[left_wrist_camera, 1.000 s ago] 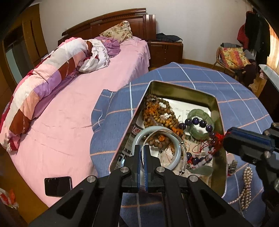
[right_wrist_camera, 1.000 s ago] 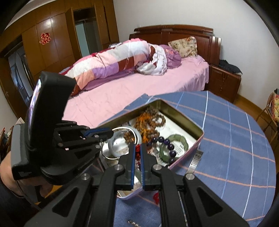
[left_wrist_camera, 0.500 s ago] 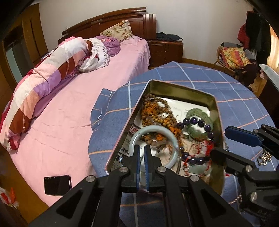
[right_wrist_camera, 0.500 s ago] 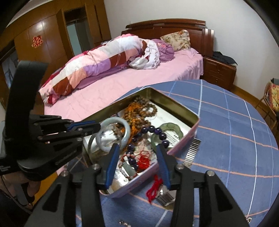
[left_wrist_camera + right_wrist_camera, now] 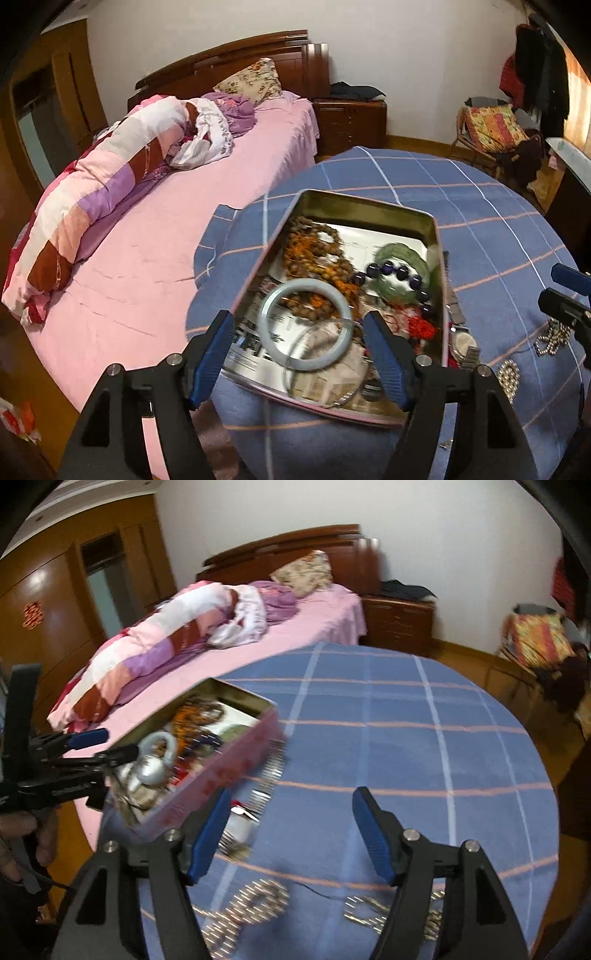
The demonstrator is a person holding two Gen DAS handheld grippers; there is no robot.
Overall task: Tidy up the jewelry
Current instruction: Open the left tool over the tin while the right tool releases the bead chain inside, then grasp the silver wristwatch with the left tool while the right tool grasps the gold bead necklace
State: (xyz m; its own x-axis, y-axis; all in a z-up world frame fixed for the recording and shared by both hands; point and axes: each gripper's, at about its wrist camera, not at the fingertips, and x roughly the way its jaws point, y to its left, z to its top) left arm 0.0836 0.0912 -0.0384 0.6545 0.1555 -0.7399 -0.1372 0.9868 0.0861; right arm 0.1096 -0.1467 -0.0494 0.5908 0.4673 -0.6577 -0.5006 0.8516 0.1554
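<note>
- On the round table under a blue checked tablecloth (image 5: 480, 229): a rectangular metal tin (image 5: 369, 206) with pink outer walls is sitting open beside the pink bed (image 5: 147, 258).
- Lying inside the tin: a pale blue-white jade bangle (image 5: 304, 325), a thin clear bangle (image 5: 325, 362) overlapping it, brown wooden prayer beads with orange tassels (image 5: 314, 251), a green jade bangle (image 5: 402, 266), a strand of dark purple beads (image 5: 399, 275).
- The left gripper (image 5: 301, 354) is hovering over the tin's near end, its jaws opening wide; the pale bangle is lying between the blue pads, untouched.
- The right gripper (image 5: 290, 834) is hanging over the cloth right of the tin, jaws opening, nothing between them.
- Lying on the cloth below it: pearl strands (image 5: 247, 904), blurred.
</note>
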